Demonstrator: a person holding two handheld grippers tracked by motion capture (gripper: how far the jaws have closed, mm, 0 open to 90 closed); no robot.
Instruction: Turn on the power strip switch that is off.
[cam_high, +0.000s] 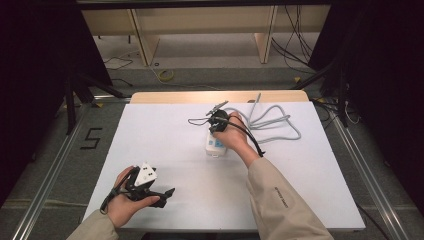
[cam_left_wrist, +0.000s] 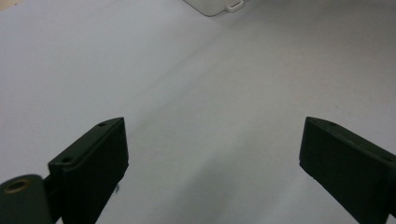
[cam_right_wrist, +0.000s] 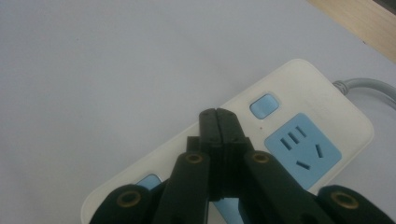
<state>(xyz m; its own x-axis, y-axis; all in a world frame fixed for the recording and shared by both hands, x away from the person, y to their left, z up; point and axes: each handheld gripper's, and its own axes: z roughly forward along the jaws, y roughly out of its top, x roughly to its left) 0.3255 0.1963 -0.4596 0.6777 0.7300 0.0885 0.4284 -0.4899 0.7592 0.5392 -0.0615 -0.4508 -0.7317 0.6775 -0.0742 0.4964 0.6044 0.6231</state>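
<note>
A white power strip with blue sockets lies in the middle of the white table, and its grey cable coils toward the far right. My right gripper is directly over the strip's far end. In the right gripper view its jaws are pressed together with nothing between them, their tips just beside the blue switch button and a blue socket. My left gripper rests near the table's front left; its jaws stand wide open over bare table, with the strip's end far ahead.
The white table top has a wooden strip along its far edge. A thin black cable trails from the right gripper. Beyond the table are wooden furniture legs and loose cables on the floor.
</note>
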